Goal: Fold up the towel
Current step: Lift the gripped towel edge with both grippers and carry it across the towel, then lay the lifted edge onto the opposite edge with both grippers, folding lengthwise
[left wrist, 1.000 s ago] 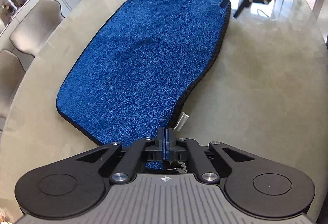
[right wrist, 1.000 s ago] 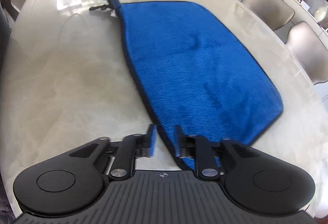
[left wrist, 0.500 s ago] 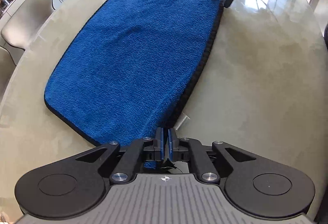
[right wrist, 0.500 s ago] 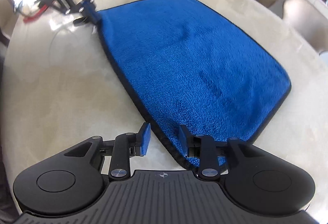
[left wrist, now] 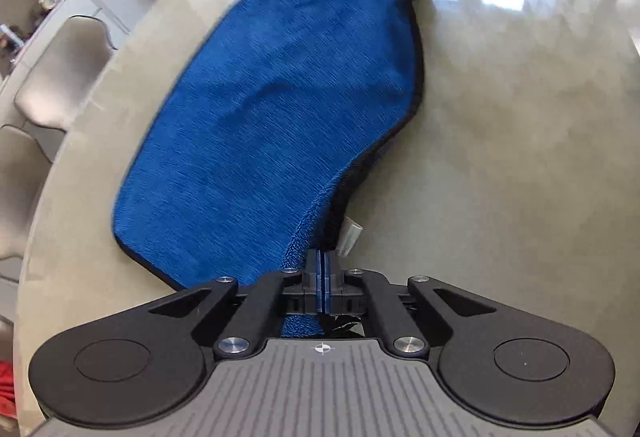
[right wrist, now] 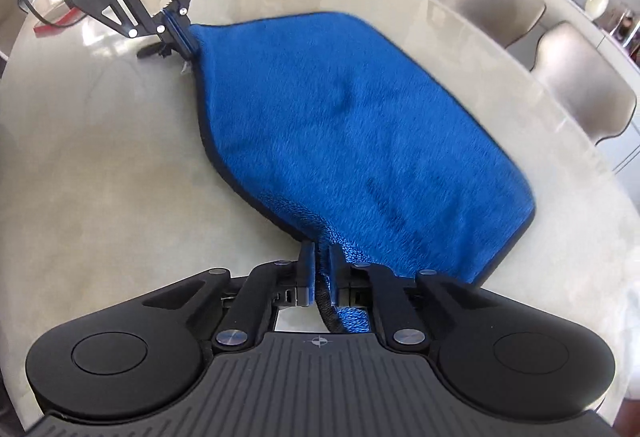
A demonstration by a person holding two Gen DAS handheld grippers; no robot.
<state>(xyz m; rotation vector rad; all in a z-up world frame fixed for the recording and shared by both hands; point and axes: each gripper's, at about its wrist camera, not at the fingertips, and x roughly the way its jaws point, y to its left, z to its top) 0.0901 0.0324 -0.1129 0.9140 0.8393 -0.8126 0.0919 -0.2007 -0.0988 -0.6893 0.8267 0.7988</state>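
Left gripper (left wrist: 322, 263): fingers clamped on towel (left wrist: 280, 109) corner, ready to lift.
Right gripper (right wrist: 319, 257): fingers just closed, pinching the adjacent corner.
Table (left wrist: 500, 157): carries the rest, sagging between both fingers.

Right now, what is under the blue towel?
The pale table shows all around the blue towel. Anything beneath its middle is covered. No lump shows.

The left gripper (left wrist: 322, 273) points steeply downward, its jaws pressed together on a corner of the blue towel (left wrist: 280, 109). The right gripper (right wrist: 319, 265) also tilts steeply downward, and its jaws have just been closing, now pinching another towel corner between them.
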